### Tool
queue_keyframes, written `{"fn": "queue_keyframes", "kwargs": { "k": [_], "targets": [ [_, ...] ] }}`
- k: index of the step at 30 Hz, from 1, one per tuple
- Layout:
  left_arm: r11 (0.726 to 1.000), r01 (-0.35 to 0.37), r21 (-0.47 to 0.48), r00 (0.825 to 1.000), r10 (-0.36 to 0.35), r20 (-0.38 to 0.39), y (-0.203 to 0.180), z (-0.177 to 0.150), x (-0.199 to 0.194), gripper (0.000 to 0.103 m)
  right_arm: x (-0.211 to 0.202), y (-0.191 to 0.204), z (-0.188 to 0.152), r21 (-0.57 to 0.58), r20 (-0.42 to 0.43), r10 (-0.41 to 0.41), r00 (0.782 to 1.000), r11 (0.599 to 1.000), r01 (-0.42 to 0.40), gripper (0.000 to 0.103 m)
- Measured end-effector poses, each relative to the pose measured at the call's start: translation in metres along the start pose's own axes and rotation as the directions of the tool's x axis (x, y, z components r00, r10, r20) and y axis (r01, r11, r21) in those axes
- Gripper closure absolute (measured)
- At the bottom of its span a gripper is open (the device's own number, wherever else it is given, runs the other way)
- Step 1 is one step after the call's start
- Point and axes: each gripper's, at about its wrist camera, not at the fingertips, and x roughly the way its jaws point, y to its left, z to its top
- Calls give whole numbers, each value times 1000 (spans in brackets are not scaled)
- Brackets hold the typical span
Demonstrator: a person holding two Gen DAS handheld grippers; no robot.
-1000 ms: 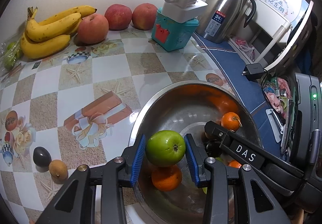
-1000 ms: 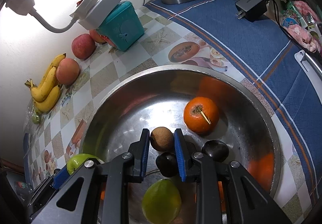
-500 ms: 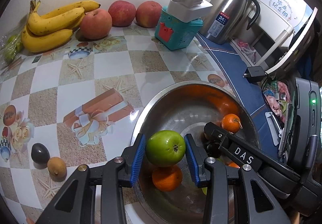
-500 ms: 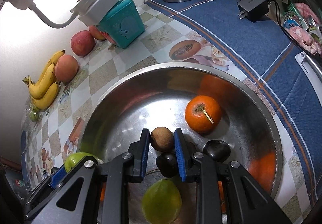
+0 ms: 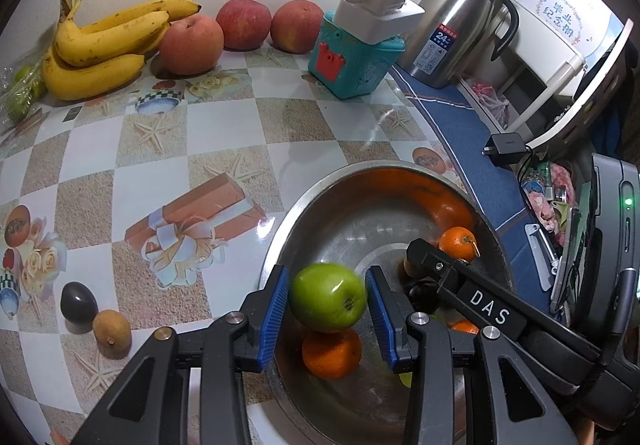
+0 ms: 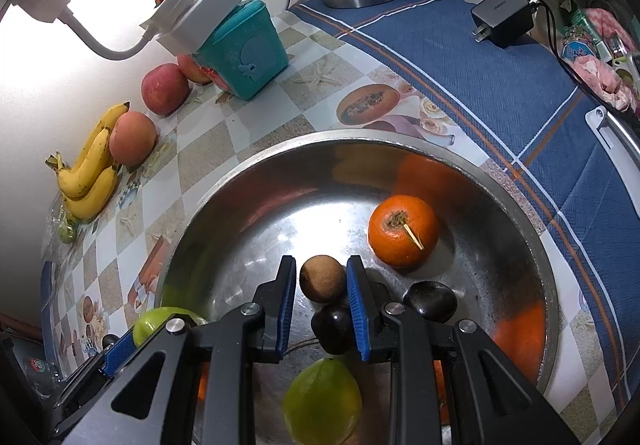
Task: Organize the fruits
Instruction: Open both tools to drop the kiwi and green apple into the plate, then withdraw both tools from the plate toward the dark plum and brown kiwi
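My left gripper [image 5: 327,309] is shut on a green apple [image 5: 328,297] and holds it above the near left rim of the steel bowl [image 5: 304,205]. An orange [image 5: 331,353] lies in the bowl under it. My right gripper [image 6: 322,299] is low inside the bowl [image 6: 280,153], its jaws around a brown kiwi [image 6: 322,278]; whether the pads touch it I cannot tell. A dark plum [image 6: 333,329] lies just below the kiwi, another plum [image 6: 430,301] to the right. A stemmed orange [image 6: 403,231] and a yellow-green fruit [image 6: 322,401] also lie in the bowl.
Bananas [image 5: 100,45] and three red apples [image 5: 192,45] line the back wall. A dark plum [image 5: 78,302] and a kiwi [image 5: 112,333] lie on the tablecloth at the left. A teal box [image 5: 356,61], a steel kettle [image 5: 456,33] and a black charger [image 6: 502,19] stand behind the bowl.
My left gripper with the green apple has drawn back and risen slightly; the back wall fruit sits lower in its view. The right gripper stays around the kiwi.
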Motion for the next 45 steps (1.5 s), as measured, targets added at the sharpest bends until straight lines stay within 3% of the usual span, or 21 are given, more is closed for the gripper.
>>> {"fn": "queue_keyframes", "kwargs": {
  "k": [10,17,30,33,34,36,39,42,45],
  "targets": [
    [1000,6,10,1000,-6,29,-2,6,-13,56,-13,3,3,-3,24,19,1000,1000,-19,76],
    [1000,-30,10,998,29,47,0,10,-23,53,-24,8,6,-20,48,32,998,999,-31,76],
    [980,-187,-74,982,188,-1,25,13,-31,52,-30,14,6,-53,57,-15,998,998,18,76],
    [967,-231,-104,973,230,-19,32,12,-30,42,-29,14,6,-54,55,-21,998,998,24,75],
    [962,-246,-114,969,246,-22,34,12,-31,38,-28,14,6,-55,56,-26,998,998,29,71],
    [954,-270,-128,963,268,-30,38,11,-31,36,-29,16,6,-67,66,-35,997,997,39,55],
    [938,-309,-159,951,304,-55,46,11,-30,26,-29,18,6,-79,69,-30,997,996,36,50],
    [918,-345,-195,939,335,-83,55,9,-29,21,-28,19,6,-88,78,-29,997,995,36,25],
    [901,-370,-225,929,355,-107,64,6,-28,17,-27,19,6,-87,76,-28,997,996,35,22]
  ]
}}
